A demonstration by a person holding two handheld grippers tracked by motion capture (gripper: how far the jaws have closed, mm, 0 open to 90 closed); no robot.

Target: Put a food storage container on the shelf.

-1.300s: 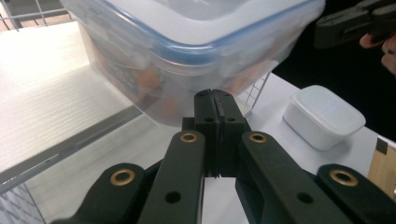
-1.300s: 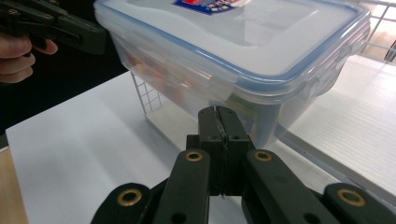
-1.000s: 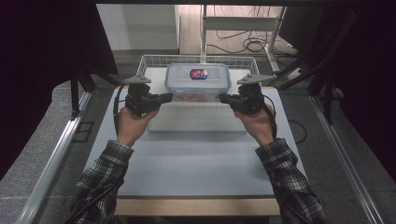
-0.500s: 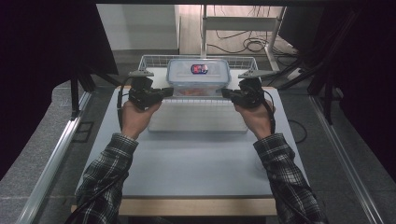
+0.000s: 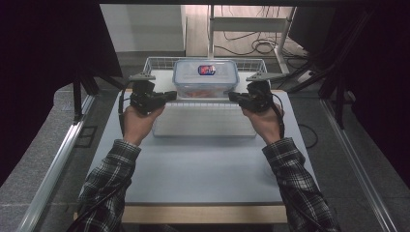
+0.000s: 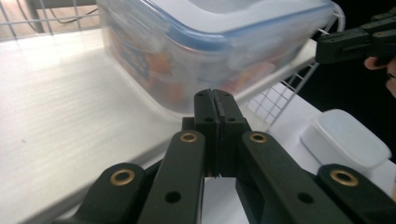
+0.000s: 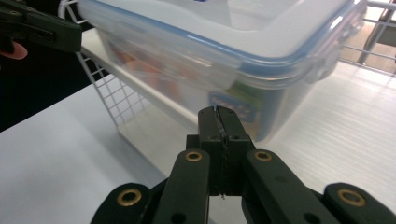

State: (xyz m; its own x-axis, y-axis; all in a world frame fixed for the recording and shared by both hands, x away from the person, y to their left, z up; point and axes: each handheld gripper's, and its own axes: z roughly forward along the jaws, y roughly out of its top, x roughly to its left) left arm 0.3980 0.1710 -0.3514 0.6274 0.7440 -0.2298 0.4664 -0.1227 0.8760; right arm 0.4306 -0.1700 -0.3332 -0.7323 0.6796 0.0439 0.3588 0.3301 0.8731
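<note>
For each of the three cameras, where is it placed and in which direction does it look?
High view: above the person's side, looking forward and down at the table; both forearms, left gripper, right gripper.
Left gripper view: on the left gripper, along its shut fingers toward the container.
Right gripper view: along the right gripper's shut fingers.
All views share the container and wire basket.

- Clear plastic container [image 5: 205, 79] with blue-rimmed lid, closed, holds colourful contents.
- It stands upright in the wire basket [image 5: 159, 63] at the table's far edge.
</note>
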